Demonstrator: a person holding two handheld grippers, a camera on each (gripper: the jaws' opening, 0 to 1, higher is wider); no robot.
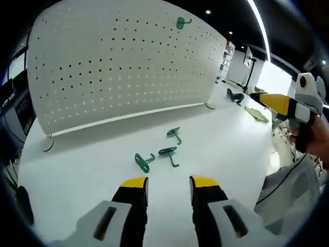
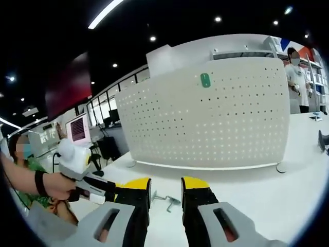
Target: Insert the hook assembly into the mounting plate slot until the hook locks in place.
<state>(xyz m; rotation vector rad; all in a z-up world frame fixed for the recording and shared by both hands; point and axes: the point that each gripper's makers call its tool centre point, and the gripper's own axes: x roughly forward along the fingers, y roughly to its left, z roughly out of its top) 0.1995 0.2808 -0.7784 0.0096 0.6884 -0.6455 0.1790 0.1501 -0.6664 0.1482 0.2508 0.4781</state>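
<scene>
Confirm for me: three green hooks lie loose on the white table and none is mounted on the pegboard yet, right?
Not quite. Three green hooks do lie loose on the table, but one hook is already mounted near the pegboard top, as the left gripper view shows.

Yellow-tipped black hand-held gripper (image 1: 168, 186), white housing

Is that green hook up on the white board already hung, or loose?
Hung: the green hook sits high on the upright pegboard, well above the table.
</scene>
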